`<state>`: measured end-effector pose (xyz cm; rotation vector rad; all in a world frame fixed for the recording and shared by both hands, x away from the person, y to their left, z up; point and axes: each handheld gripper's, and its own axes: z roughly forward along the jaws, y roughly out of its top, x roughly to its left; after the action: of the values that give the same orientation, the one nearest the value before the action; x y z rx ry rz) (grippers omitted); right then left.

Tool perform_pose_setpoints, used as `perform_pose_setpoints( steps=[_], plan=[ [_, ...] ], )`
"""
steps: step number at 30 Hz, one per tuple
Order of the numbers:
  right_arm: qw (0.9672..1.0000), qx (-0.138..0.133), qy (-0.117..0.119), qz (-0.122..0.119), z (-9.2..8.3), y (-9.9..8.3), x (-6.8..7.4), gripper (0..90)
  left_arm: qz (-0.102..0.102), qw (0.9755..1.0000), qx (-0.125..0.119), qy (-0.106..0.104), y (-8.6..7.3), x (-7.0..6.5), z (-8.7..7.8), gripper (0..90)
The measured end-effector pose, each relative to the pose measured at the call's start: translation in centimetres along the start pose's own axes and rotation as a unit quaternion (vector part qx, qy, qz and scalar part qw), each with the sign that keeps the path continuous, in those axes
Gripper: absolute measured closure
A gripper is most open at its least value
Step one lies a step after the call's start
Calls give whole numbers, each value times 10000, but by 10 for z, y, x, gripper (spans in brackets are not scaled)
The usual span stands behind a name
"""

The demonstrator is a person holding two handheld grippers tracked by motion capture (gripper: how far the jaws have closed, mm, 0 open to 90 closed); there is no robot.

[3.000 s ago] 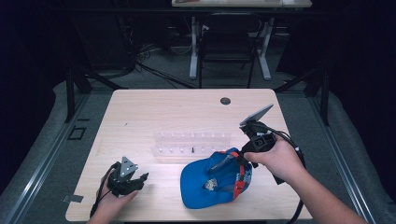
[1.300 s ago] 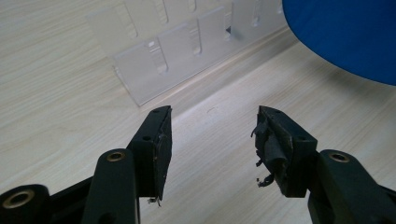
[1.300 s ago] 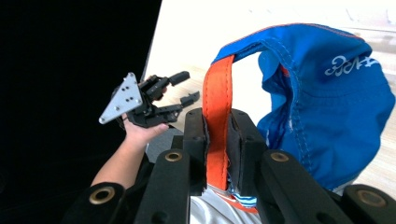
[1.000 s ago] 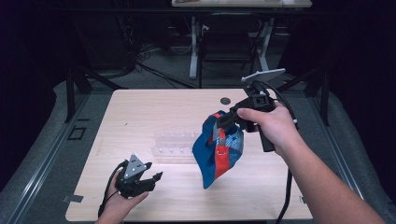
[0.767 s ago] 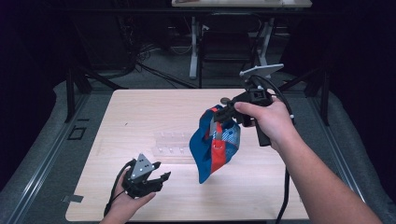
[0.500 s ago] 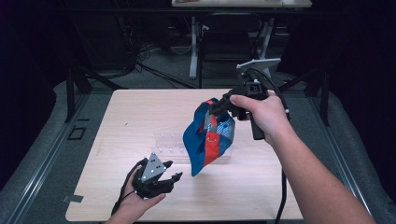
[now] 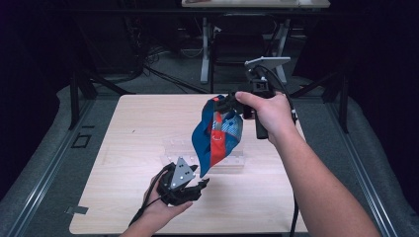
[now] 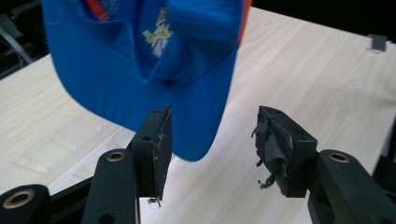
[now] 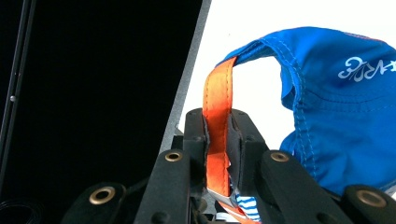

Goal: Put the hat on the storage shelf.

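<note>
**Cap hand-over: risks and materials**

**Position.** The landmark is the table [image 7: 128, 123]. Above its near edge, the left gripper [image 7: 193, 186] points up with jaws wide and nothing between the pads. The cap [image 7: 217, 136] hangs above the table's middle, clear of the surface, brim downward. In the left gripper view the brim tip [image 8: 198, 149] sits just beyond the open jaws, closer to the left pad. Above the table's far right part, the right gripper [image 7: 228, 102] is clamped on the orange strap [image 9: 217, 135] at the cap's back.

**Risks.**
- The cap hangs from the strap alone. A thin, smooth band can slide out of the pads, and the cap would likely drop onto the clear tray [image 7: 197, 148] lying on the table below it.
- The brim is off-centre to the left jaws. Closing now may catch only its edge, or push it aside.
- The hanging cap can swing; a fast approach may miss.
- The right-hand pad [image 8: 273, 144] of the left gripper is torn and frayed, so grip there may be weak.

**Materials.**
- Cap: soft blue fabric, stitched seams, white print, striped lining; brim stiff and curved.
- Strap: flat orange webbing.
- Tray: clear rigid plastic, compartmented.
- Table: pale wood grain, flat, matte.
</note>
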<state>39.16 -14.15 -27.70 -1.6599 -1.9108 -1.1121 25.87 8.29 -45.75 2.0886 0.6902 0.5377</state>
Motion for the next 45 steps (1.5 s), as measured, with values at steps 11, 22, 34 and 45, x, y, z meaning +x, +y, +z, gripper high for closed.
perform_pose_setpoints(
  steps=[11,22,34,45],
  plan=[
    [9999,-72,149,29,2,2,1,784,-247,9985,210,431,3,26,9,815],
    [9995,-153,265,5,11,6,0,785,-412,9984,154,344,5,53,6,878],
    [9995,-176,274,-10,29,12,-3,785,-702,9974,47,132,0,70,13,881],
    [9996,-103,256,86,35,10,-14,784,-726,9973,79,40,-4,68,31,880]
  ],
)
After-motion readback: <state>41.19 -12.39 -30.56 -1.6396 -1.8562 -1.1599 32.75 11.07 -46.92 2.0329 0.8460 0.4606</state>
